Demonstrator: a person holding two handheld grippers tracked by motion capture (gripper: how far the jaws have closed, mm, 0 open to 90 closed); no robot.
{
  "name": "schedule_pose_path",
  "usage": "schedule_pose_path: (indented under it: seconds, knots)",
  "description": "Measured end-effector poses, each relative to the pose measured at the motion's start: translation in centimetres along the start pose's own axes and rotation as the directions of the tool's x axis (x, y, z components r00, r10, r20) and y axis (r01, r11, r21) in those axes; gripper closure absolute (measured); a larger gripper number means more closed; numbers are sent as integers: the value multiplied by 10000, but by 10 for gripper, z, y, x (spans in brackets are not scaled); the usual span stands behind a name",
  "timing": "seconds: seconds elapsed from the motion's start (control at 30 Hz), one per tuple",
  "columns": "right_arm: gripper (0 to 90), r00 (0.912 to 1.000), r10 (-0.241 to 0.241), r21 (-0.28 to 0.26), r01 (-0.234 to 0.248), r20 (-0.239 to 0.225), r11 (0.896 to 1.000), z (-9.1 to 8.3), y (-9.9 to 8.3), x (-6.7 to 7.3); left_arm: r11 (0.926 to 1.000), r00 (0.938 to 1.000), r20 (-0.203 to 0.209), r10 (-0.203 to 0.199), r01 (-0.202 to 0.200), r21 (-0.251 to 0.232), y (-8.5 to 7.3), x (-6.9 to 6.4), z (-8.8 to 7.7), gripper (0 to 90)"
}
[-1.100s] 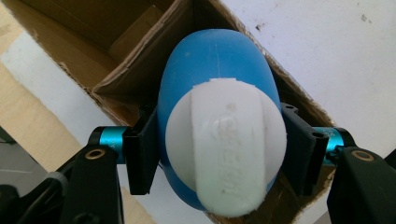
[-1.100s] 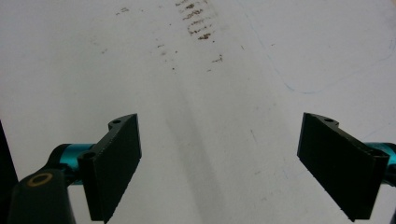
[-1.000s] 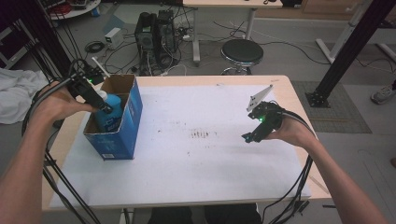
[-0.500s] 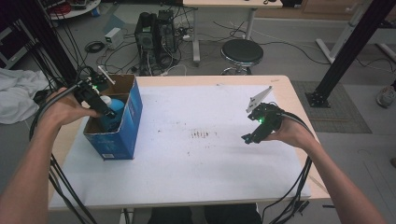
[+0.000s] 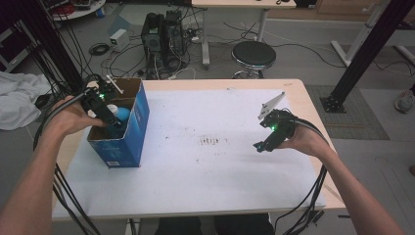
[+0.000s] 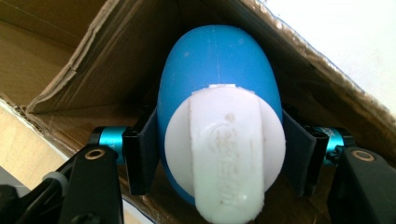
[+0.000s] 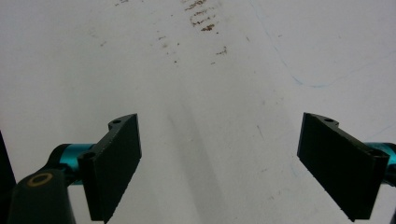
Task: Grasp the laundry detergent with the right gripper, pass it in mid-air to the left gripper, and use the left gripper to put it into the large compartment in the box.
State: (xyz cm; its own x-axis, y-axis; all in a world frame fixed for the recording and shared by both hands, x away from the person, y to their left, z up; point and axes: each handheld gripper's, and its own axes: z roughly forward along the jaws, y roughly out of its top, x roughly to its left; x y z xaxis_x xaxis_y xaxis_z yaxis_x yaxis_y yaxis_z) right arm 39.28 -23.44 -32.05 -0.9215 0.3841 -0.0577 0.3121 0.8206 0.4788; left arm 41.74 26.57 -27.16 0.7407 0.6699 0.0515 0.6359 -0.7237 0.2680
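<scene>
A blue egg-shaped object with a white cap (image 6: 219, 126) sits between my left gripper's (image 6: 219, 154) jaws, which press on both its sides. It hangs inside the open blue cardboard box (image 5: 139, 122) at the table's left; in the high view the left gripper (image 5: 108, 117) reaches over the box's near rim with the blue object (image 5: 121, 114) just visible. My right gripper (image 5: 262, 145) rests low over the white table sheet at the right, jaws wide apart with nothing between them (image 7: 219, 163).
The brown inner walls of the box (image 6: 70, 60) close around the held object. Brown specks (image 5: 211, 142) mark the middle of the white sheet (image 5: 205, 176). Cables trail from both grippers off the table's front edge. A stool and computer gear stand beyond the far edge.
The left hand has shifted slightly back toward the box's near-left rim and lifted a little, still holding the blue object. The right hand has stayed where it was.
</scene>
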Motion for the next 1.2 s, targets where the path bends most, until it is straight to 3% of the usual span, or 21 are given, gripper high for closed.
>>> schedule_pose_path:
  seconds: [0.13, 0.23, 0.43, 0.8, 1.2]
  knots:
    - [129, 10000, -69, -40, 69, -24, 10000, 0, 0, 1, 9999, 10000, 18, 18, -17, -111, -3, -1, 0, 381]
    - [129, 10000, -84, -17, 84, -12, 10000, 0, 0, 1, 9990, 9992, -58, 404, -403, 203, -2, -1, -2, 381]
    - [129, 10000, -36, -3, 36, -5, 10000, 1, 0, 2, 9980, 9985, -184, 521, -514, 366, 3, -5, -1, 379]
    - [129, 10000, -42, 11, 42, -25, 10000, 1, -1, 3, 9994, 9995, -213, 219, -213, 289, 4, -6, 1, 375]
    - [128, 10000, -18, 23, 18, -28, 10000, 1, -1, 4, 9990, 9997, -137, 186, -180, 404, 5, -4, 1, 356]
